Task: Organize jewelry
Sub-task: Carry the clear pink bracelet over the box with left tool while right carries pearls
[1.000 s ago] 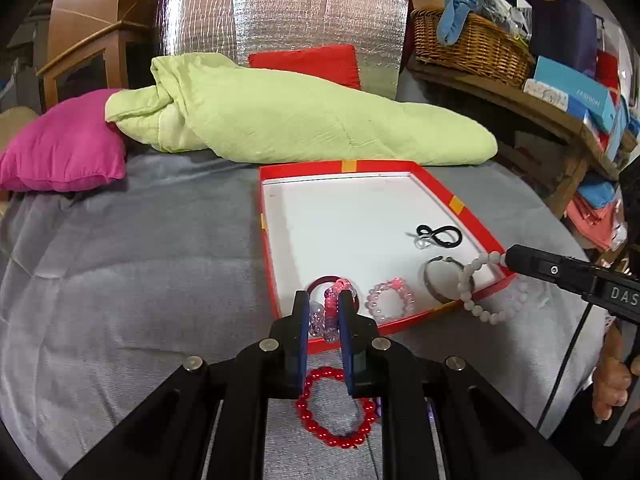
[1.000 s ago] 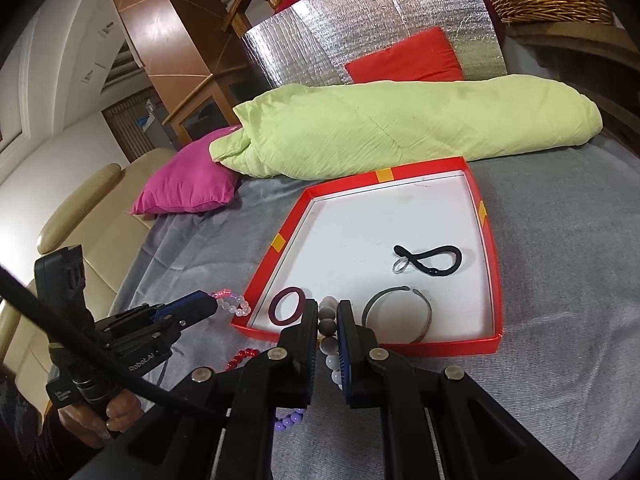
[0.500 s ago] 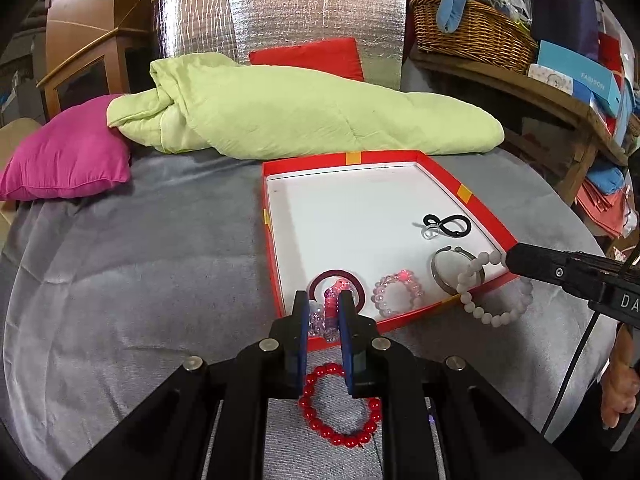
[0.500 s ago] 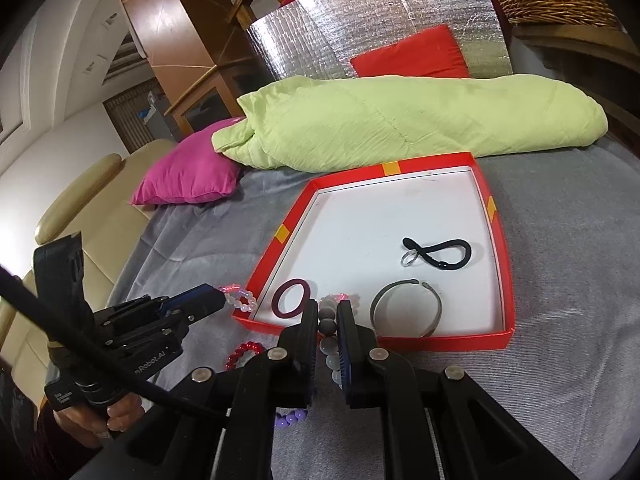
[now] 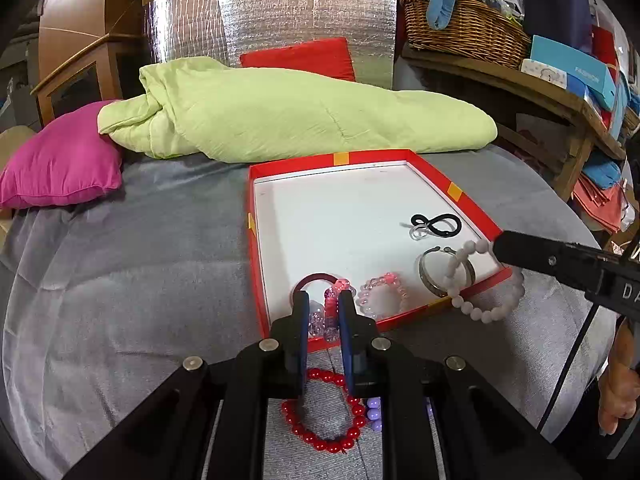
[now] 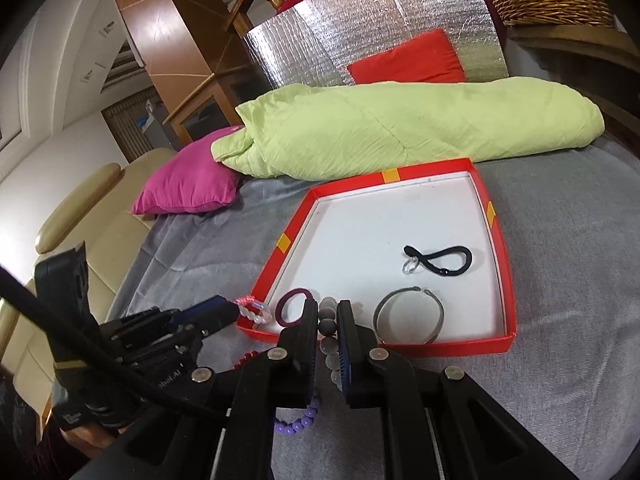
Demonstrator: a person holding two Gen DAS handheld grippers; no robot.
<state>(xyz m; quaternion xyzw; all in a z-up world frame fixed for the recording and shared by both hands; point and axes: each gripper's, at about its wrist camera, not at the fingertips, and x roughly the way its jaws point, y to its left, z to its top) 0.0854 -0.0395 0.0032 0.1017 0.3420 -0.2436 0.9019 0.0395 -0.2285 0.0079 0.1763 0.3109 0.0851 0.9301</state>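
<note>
A red tray (image 5: 251, 236) with a white floor lies on the grey cloth. My left gripper (image 5: 323, 299) is shut on a pink and clear bead bracelet (image 5: 331, 309), held over the tray's near left corner. My right gripper (image 6: 327, 306) is shut on a white bead bracelet (image 5: 473, 313), which hangs across the tray's near right edge. Inside the tray lie a maroon ring (image 5: 316, 278), a pink bead bracelet (image 5: 382, 292), a metal bangle (image 5: 430, 280) and a black hair tie (image 5: 440, 226). A red bead bracelet (image 5: 324, 440) and purple beads (image 6: 298, 422) lie on the cloth under the grippers.
A rolled green quilt (image 5: 300, 120) lies just behind the tray, with a magenta pillow (image 5: 60, 168) to its left. A wooden shelf with a wicker basket (image 5: 464, 32) and boxes stands at the right. A cream sofa (image 6: 80, 208) borders the left side.
Both grippers keep hold of their bracelets. The left wrist view has shifted slightly; nothing else has visibly moved.
</note>
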